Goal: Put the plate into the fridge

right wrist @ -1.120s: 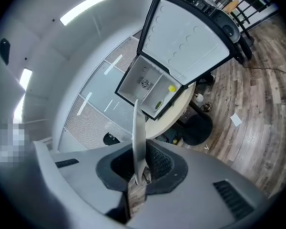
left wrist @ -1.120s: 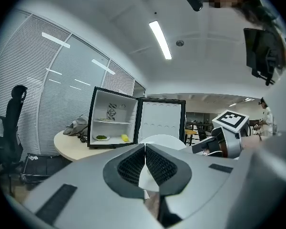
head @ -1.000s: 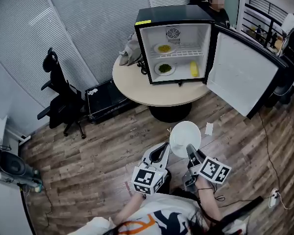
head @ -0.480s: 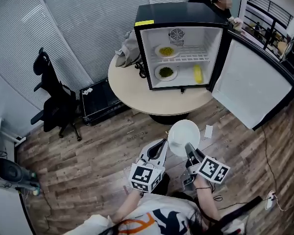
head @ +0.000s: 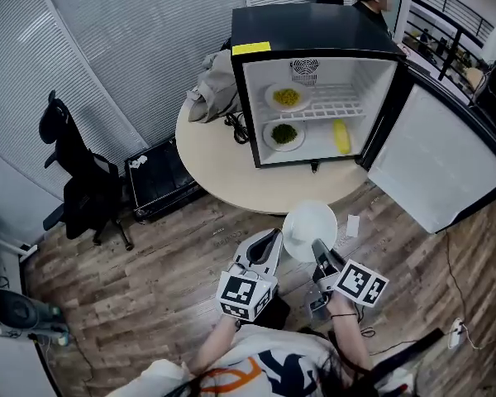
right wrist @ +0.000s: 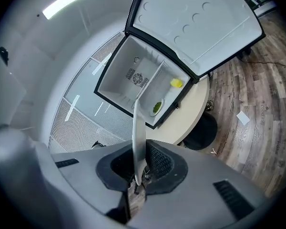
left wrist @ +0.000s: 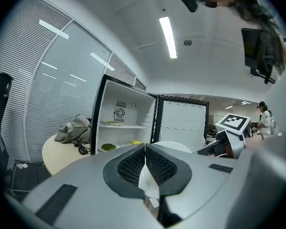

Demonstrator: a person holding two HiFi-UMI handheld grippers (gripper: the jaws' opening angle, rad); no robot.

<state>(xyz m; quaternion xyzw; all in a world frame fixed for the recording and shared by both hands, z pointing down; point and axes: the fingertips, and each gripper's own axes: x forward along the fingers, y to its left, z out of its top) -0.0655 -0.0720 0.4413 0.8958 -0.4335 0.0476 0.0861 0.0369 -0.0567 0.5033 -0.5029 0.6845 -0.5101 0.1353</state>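
- Fridge (head: 314, 31): a small black unit at the far side of the round table (head: 223, 168), with its door (head: 442, 168) swung wide to the right. Inside, the wire shelf (head: 335, 106) carries an upper dish (head: 286, 98) of food at its left. Below it sit a lower dish (head: 283, 134) and a yellow item (head: 341, 136). The right part of the shelf looks free.
- Plate (head: 308, 228): white, round and empty. It is held in the air near the person, above the wooden floor (head: 165, 255), well short of the fridge. It is probably stiff, smooth and breakable. It looks light enough to carry in one gripper, but held by the rim alone it could tilt or slide.
- Right gripper (head: 319, 251): its jaws pinch the near rim of the plate. The right gripper view shows the plate edge-on (right wrist: 139, 128) between the ribbed pads.
- Left gripper (head: 269, 242): just left of the plate, jaws pressed together with nothing between them. It appears to be clear of the plate.
- Where to hold: the rim is the only practical place, gripped deep into the pads. The closed left gripper could support the underside if the plate sags.
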